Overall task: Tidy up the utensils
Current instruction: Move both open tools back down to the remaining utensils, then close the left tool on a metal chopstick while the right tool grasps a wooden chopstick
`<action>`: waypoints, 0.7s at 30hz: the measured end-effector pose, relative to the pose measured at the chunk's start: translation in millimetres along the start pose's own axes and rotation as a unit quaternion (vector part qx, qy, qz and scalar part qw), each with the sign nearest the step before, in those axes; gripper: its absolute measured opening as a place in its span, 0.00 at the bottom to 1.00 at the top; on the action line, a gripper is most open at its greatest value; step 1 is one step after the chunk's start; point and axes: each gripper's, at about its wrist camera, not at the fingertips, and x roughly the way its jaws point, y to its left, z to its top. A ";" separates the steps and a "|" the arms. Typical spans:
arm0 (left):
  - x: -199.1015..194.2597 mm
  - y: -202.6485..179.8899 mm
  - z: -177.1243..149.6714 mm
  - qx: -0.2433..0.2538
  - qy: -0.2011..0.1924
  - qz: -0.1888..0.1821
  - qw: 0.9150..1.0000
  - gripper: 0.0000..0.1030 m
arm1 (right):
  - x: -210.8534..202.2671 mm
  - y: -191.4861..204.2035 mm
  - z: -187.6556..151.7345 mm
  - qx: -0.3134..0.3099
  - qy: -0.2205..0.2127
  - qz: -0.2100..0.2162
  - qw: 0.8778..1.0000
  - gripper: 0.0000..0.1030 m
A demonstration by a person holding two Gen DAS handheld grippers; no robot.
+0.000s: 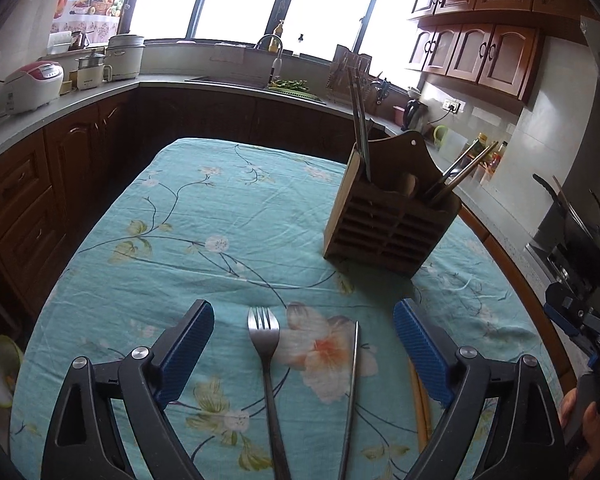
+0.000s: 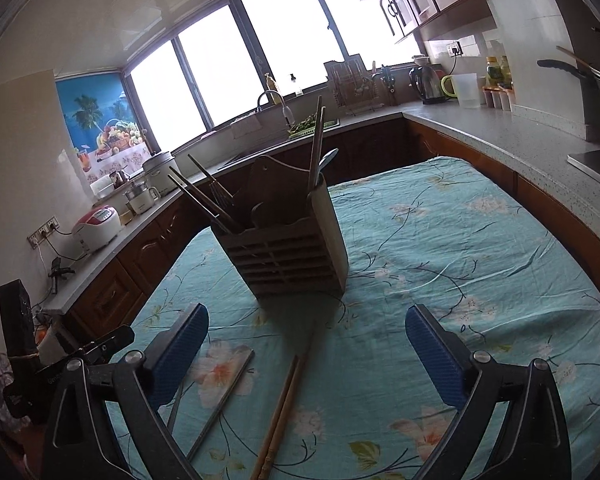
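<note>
A wooden utensil holder [image 1: 388, 208] stands on the teal floral tablecloth [image 1: 180, 220], holding several chopsticks and utensils; it also shows in the right wrist view [image 2: 292, 248]. A steel fork [image 1: 266, 356] and a steel chopstick [image 1: 352, 392] lie between the fingers of my open, empty left gripper [image 1: 304, 312]. Wooden chopsticks [image 1: 418, 404] lie by its right finger. In the right wrist view the wooden chopsticks [image 2: 284, 404] and a steel chopstick [image 2: 224, 400] lie on the cloth between the fingers of my open, empty right gripper [image 2: 306, 320].
Kitchen counters [image 2: 520, 140] wrap around the table, with a rice cooker [image 1: 32, 84], sink [image 1: 236, 78], kettle [image 2: 428, 80] and a pot on the stove [image 1: 580, 240]. The right gripper's body [image 1: 580, 320] shows at the left view's right edge.
</note>
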 end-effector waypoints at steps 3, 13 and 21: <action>-7.4 -2.2 -9.2 -0.001 0.016 -0.002 1.000 0.89 | -0.6 0.5 -13.4 -0.001 0.010 -0.001 1.000 0.97; -18.1 -8.7 -27.5 0.016 0.046 0.008 0.999 0.89 | 9.9 -7.1 -36.7 0.011 0.052 -0.007 0.999 0.97; -8.6 -15.3 -26.6 0.036 0.060 0.004 0.998 0.89 | 23.6 -8.4 -40.6 0.031 0.098 -0.034 0.994 1.00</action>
